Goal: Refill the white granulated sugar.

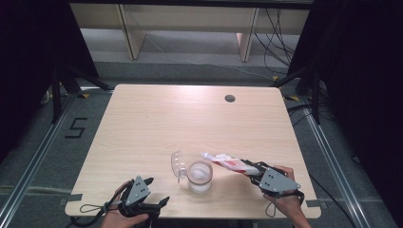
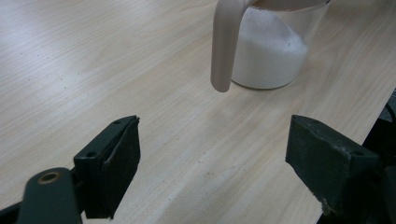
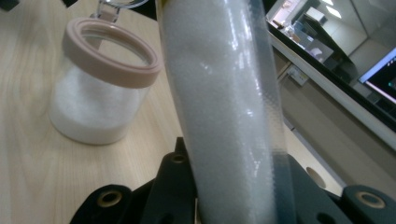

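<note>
A clear jar (image 1: 200,175) with a beige rim stands near the table's front edge, partly full of white powder, its hinged clear lid (image 1: 177,165) swung open to the left. My right gripper (image 1: 252,172) is shut on a plastic pouch (image 1: 227,162) with a red label, which slants toward the jar with its tip just above and right of the rim. The right gripper view shows the pouch (image 3: 224,93) full of white granules, clamped between the jaws, with the jar (image 3: 100,88) to its left. My left gripper (image 1: 158,190) stands open and holds nothing at the front left. The jar (image 2: 271,51) and its beige clasp (image 2: 226,42) lie ahead of it.
The wooden table (image 1: 190,118) has a round cable hole (image 1: 230,98) at the back right. Its front edge runs just below both hands. Beyond the table are wooden shelving legs and cables on the floor.
</note>
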